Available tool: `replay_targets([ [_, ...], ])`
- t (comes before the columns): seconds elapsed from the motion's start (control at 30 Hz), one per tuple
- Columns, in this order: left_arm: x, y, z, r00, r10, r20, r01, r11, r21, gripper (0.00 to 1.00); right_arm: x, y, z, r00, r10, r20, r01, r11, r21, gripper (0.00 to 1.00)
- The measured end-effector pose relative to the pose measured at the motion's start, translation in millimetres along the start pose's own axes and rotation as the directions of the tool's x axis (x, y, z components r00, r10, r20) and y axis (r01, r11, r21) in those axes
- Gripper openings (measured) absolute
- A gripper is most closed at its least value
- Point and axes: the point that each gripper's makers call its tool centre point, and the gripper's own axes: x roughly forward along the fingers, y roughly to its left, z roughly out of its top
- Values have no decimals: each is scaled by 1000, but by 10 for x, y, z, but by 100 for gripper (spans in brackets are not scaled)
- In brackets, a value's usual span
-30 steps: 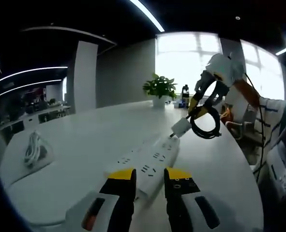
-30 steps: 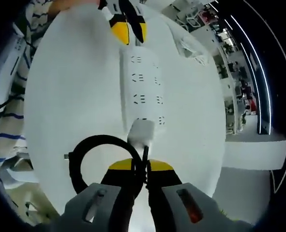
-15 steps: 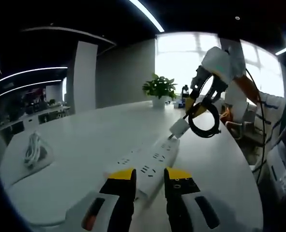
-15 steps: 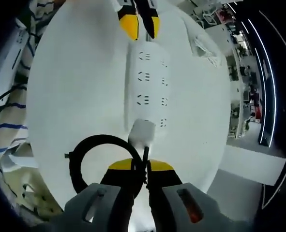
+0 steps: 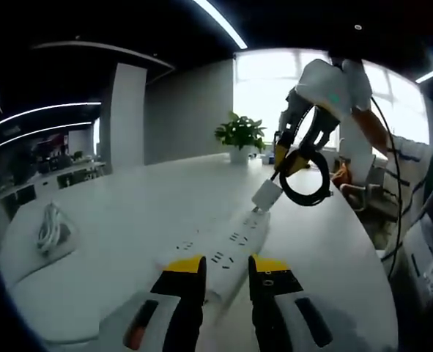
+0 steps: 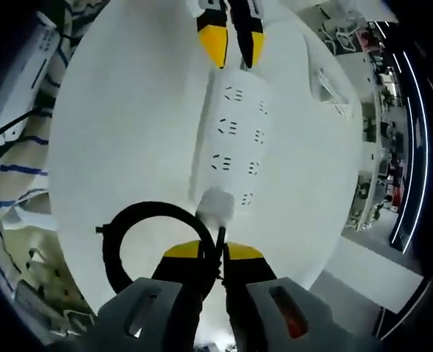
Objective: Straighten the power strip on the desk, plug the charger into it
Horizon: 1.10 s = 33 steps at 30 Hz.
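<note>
Holding the charger (image 6: 216, 204) over the power strip (image 6: 234, 139), the right gripper (image 6: 211, 253).

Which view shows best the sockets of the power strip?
The right gripper view: it looks down on the power strip, so its socket rows face the camera. The left gripper view shows the strip foreshortened along the desk, between that gripper's jaws.
</note>
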Motion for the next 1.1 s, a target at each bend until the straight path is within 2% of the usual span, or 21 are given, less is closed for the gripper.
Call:
replay_targets([
  [0.5,-16,10,5,1000,4,1,-4,1000,1,23,8,-24,64,998,54,-30,-58,990,-130,9],
  [0.9,-34,33,17,1000,9,7,-9,1000,-4,23,14,-104,128,992,96,-83,-109,981,-163,8],
  [0.97,-35,27,20,1000,8,8,-8,1000,-2,23,24,-109,164,992,98,-81,-111,978,-177,8],
  [1.0,-35,21,23,1000,6,9,-6,1000,-1,23,91,-128,242,995,89,-46,-96,973,-210,8],
  [1.07,-35,13,31,1000,3,11,-3,1000,0,23,99,-115,223,991,107,-79,-121,972,-200,6],
  [1.1,-35,12,34,1000,3,12,-3,1000,0,23,83,-120,247,991,112,-73,-124,972,-200,5],
])
